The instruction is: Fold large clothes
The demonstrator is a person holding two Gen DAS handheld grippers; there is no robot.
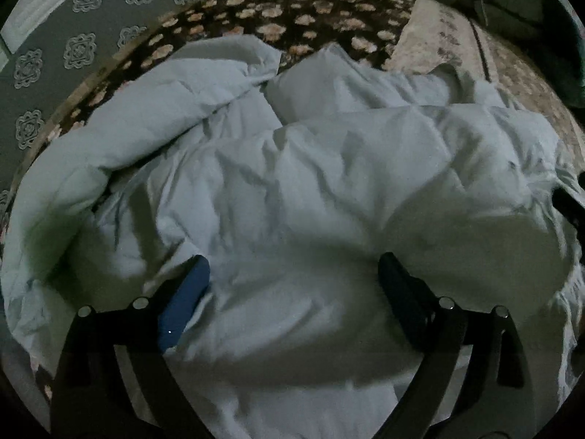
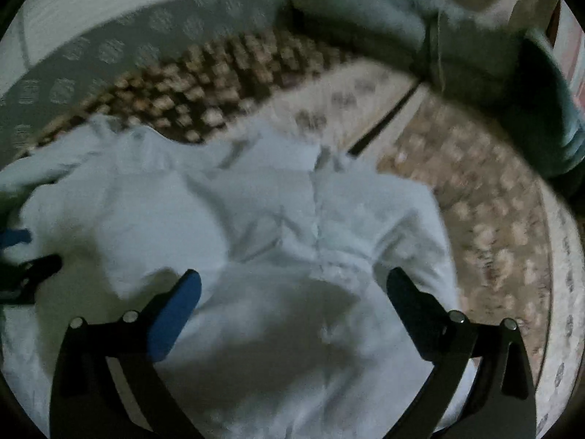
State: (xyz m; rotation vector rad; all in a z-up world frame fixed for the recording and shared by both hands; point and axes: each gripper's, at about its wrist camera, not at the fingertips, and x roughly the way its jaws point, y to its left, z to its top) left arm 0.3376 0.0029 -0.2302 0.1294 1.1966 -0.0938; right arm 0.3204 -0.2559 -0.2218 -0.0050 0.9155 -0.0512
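Puffy pale-blue quilted jacket [image 1: 292, 183] lies crumpled on a floral-patterned bed cover [image 1: 292, 3], with a beige printed blanket [image 2: 475, 219] beside it, presumably spread there because the soft flat surface gives room to fold something this bulky. One sleeve-like roll [image 1: 109, 139] runs along the left side, bunched up rather than laid flat, so the folding looks barely begun. Left gripper [image 1: 292, 267] hangs just over the jacket's middle, its blue and black fingers spread wide with nothing between them. Right gripper [image 2: 292, 285] is likewise released, poised over the padded seam [image 2: 316, 219] near the jacket's edge, probably to pick a hold. Its view is blurred, and a grey-green heap of clothing [image 2: 457, 36] sits farther back
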